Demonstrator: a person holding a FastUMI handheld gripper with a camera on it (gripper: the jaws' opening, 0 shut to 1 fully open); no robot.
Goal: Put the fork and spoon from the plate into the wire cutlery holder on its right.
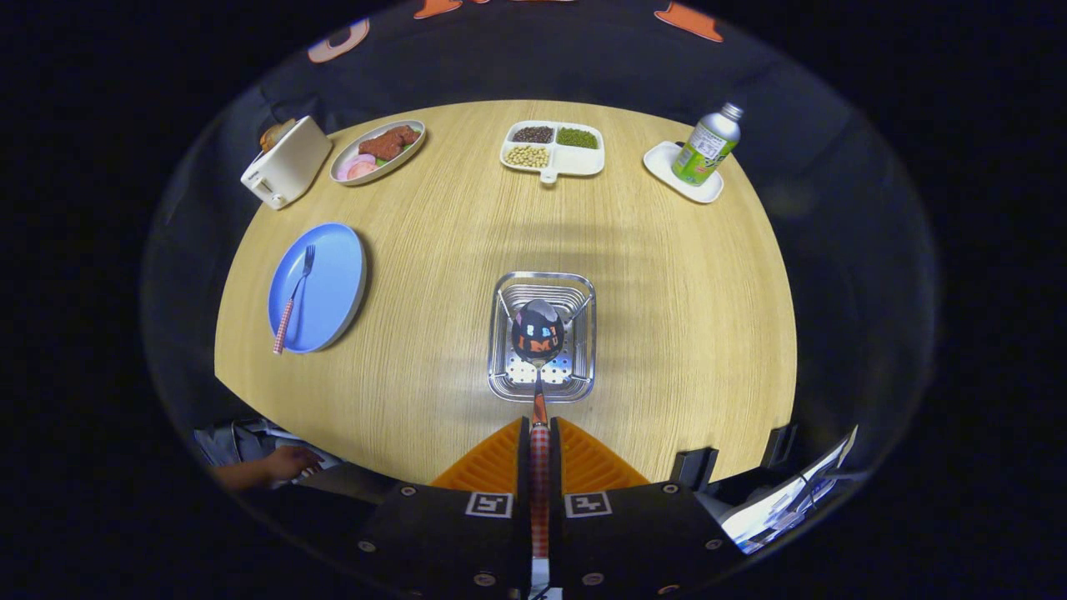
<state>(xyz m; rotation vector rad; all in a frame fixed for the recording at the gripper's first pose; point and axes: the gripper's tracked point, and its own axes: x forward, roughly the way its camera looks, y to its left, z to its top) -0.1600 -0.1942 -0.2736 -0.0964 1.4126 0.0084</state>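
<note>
Above the wire cutlery holder (542, 337), the gripper (540, 433) clamps the spoon (538, 332) by its checked handle, bowl hanging over the basket, so lowering and releasing it seems next, then fetching the fork (294, 298) from the blue plate (333, 287) at left.

Nothing here can be read outright. The bottle (707, 147) at the table's (667, 333) far right corner, standing on a small white dish (667, 167), wears a green and white label whose print is too small to make out. Two square black-and-white marker tags (488, 504) sit on the gripper (540, 442) body; they carry patterns, perhaps codes, not letters.
</note>
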